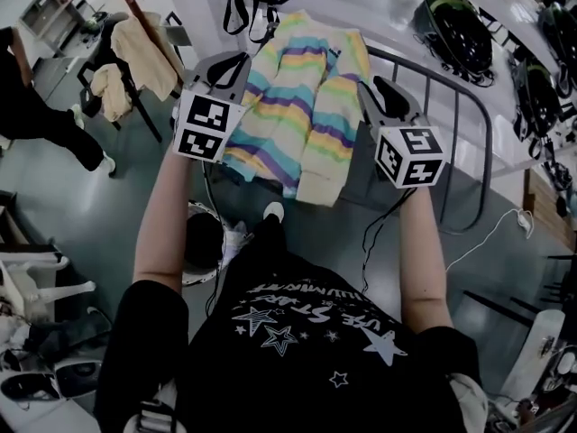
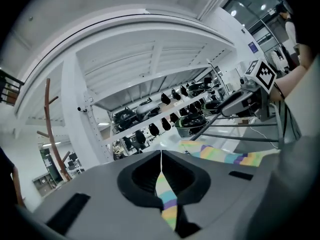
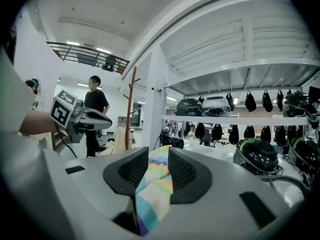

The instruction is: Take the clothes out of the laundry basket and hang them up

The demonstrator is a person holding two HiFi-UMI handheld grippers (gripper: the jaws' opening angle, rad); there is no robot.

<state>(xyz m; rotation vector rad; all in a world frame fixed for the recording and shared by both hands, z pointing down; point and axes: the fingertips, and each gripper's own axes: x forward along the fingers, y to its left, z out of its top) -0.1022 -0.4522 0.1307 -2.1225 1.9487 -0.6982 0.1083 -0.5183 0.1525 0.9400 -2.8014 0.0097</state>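
Note:
A pastel striped sweater (image 1: 302,106) hangs spread between my two grippers, in front of a grey metal rail (image 1: 462,97). My left gripper (image 1: 227,63) holds its left shoulder; in the left gripper view the jaws (image 2: 161,156) are shut tight on a thin fold of striped cloth (image 2: 168,204). My right gripper (image 1: 383,93) holds the right shoulder; in the right gripper view a thicker bunch of the sweater (image 3: 155,189) fills the gap between the jaws (image 3: 159,161), which are shut on it. The sweater's lower edge hangs free above the floor.
A wooden coat stand (image 1: 135,12) with cream garments (image 1: 144,52) stands at the left. Dark helmets (image 1: 460,34) lie on a white shelf behind the rail. A white-rimmed round container (image 1: 203,242) sits on the floor under my left arm. A person in dark clothes (image 1: 36,106) is at far left.

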